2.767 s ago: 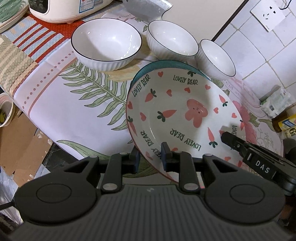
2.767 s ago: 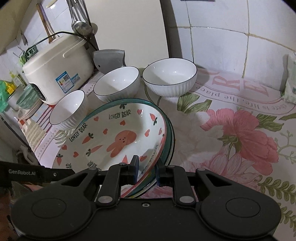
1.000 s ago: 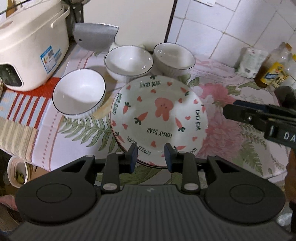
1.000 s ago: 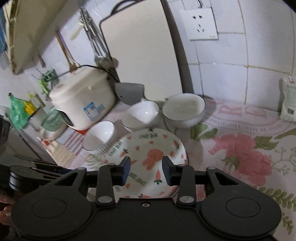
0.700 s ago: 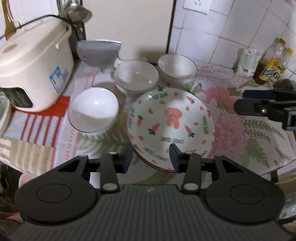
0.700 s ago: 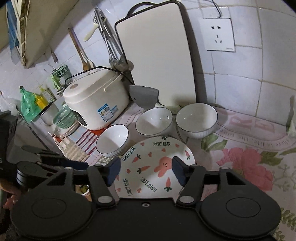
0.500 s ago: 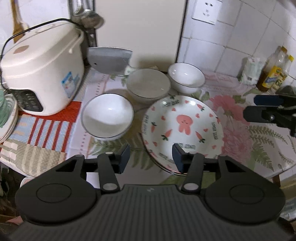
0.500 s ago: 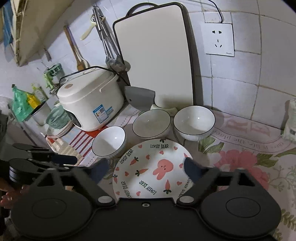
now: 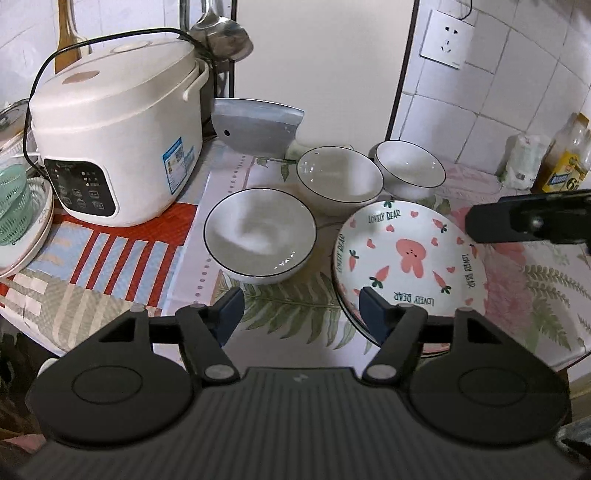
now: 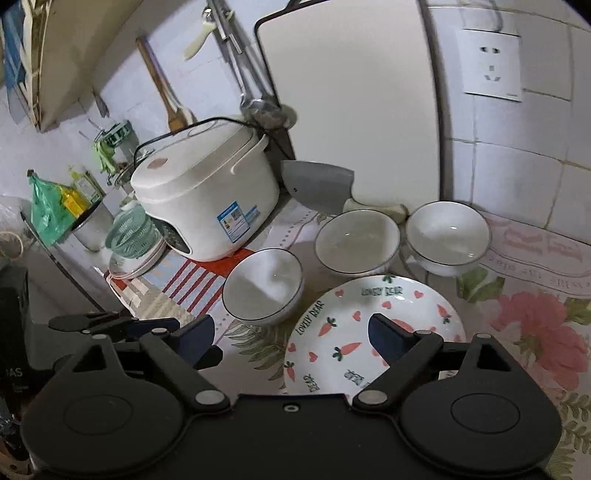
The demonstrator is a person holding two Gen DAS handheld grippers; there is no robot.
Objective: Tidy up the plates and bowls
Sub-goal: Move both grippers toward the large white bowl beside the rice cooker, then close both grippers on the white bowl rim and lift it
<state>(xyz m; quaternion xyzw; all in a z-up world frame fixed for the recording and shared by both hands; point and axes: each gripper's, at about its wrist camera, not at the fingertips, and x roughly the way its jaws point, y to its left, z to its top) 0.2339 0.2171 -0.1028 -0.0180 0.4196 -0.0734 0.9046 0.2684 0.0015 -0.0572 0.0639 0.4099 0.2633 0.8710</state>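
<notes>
At the far left a green plastic colander sits in a pale dish at the worktop's edge. Next comes a white rice cooker on the red-striped part of the cloth, its black cord looped over the lid, with a steel ladle hanging behind it. A cleaver leans against the tall white board that stands against the wall.

In front of these, three white bowls with dark rims stand upright and empty in a curved row: the near bowl just left of the plate stack, the middle bowl behind it, and the far bowl close beside the middle one. The rabbit-and-carrot plate lies flat on top of other plates, of which only the rims show, near the worktop's front edge.

The left gripper hovers over the front edge with its fingers apart and opening, nothing between them. The right gripper hangs above the plate's near rim, fingers spread wide, gripping nothing.

To the right, a wall socket sits on the tiles, and a white packet and a yellow-labelled bottle stand in the corner.
</notes>
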